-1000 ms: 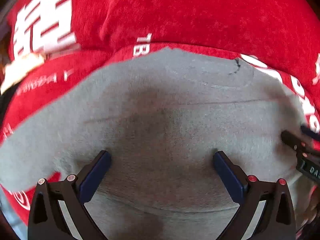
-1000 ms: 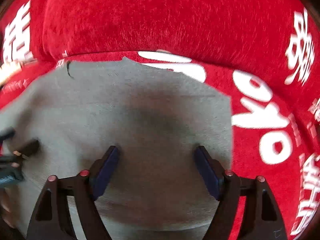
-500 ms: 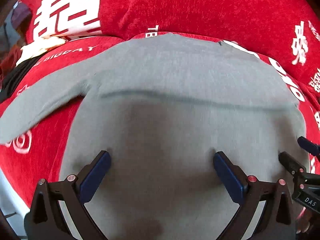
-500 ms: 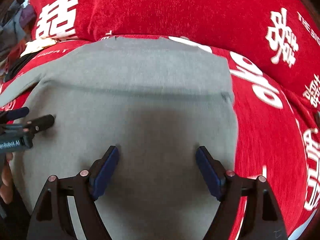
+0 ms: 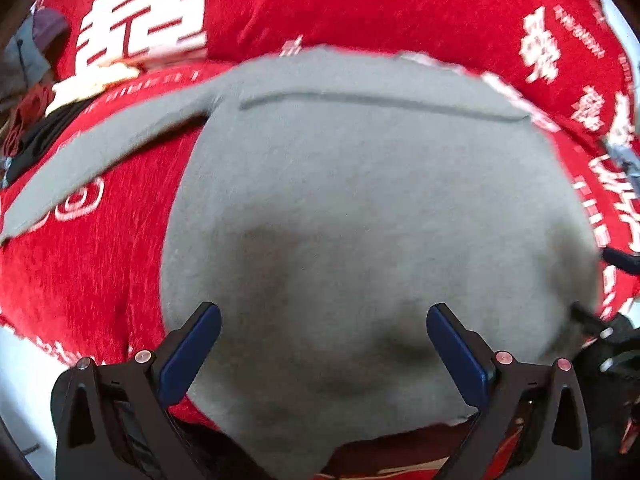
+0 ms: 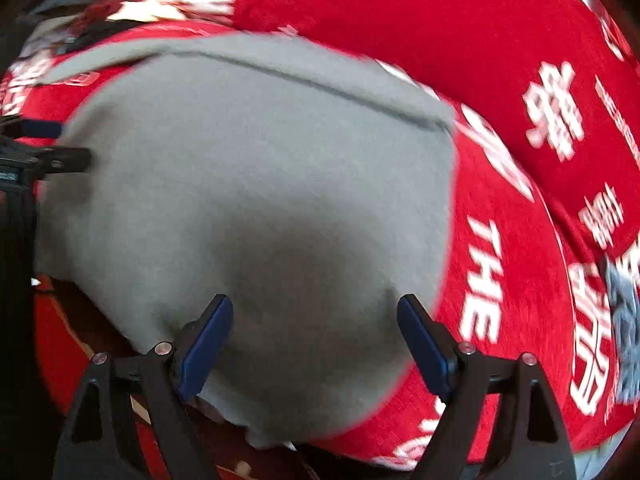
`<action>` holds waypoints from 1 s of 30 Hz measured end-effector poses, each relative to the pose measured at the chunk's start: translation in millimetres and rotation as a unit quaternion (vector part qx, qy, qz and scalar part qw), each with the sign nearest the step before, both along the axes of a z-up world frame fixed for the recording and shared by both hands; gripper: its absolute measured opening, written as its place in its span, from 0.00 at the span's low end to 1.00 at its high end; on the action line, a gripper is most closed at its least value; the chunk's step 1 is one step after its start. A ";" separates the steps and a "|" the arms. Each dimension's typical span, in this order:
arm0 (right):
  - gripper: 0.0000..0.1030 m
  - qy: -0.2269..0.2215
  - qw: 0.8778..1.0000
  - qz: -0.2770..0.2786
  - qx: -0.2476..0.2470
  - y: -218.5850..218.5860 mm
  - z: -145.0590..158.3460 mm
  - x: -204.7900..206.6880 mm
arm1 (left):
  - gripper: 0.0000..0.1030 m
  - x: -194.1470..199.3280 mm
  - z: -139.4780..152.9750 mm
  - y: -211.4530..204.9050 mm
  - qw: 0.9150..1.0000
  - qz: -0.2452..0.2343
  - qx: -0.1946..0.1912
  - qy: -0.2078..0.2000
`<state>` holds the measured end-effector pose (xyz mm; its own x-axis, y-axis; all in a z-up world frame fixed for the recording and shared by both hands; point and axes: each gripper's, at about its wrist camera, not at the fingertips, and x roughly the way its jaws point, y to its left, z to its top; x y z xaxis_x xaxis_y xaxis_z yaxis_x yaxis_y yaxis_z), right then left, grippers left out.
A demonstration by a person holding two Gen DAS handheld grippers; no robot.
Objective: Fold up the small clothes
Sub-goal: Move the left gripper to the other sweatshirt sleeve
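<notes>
A grey long-sleeved top [image 5: 360, 184] lies flat on a red cover [image 5: 80, 280] with white lettering. A fold edge runs across its far part, and one sleeve [image 5: 100, 152] sticks out to the left. My left gripper [image 5: 322, 316] is open above the top's near hem, nothing between its blue pads. My right gripper [image 6: 314, 306] hovers over the top's [image 6: 260, 160] near right corner; its jaws are opening and hold nothing. Each gripper shows in the other's view: the right gripper [image 5: 604, 286] at the right edge, the left gripper [image 6: 56, 143] at the left edge.
A red back cushion [image 5: 360, 8] rises behind the top. A heap of dark and pale clothes [image 5: 32, 120] lies at the far left. The cover's [image 6: 520, 240] front edge drops off just below both grippers. A blurred grey-blue item [image 6: 624, 320] sits at the right.
Both grippers have drawn back toward the near edge, so the whole folded top, its left sleeve and its near hem now show. Both stay open and empty.
</notes>
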<state>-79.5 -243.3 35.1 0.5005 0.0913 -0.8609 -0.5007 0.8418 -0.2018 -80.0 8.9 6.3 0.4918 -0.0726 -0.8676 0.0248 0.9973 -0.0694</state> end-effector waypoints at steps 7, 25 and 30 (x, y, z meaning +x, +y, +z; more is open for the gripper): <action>0.84 0.016 0.998 0.053 0.004 42.1 -19.0 19.7 | 1.00 19.6 -21.1 -22.8 0.999 -0.025 0.020 0.016; 0.87 0.003 1.000 -0.013 0.023 9.3 4.1 31.7 | 1.00 5.1 -27.6 337.6 0.834 0.526 -0.163 -0.022; 0.87 0.008 1.000 0.011 0.008 37.8 3.7 40.1 | 1.00 30.5 -24.5 381.2 0.825 0.549 -0.130 -0.025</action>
<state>-39.5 -205.5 38.8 0.4850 0.1157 -0.8668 -0.5221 0.8335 -0.1809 -49.5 390.1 -18.2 0.4187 0.2602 -0.8700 -0.8752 0.3713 -0.3101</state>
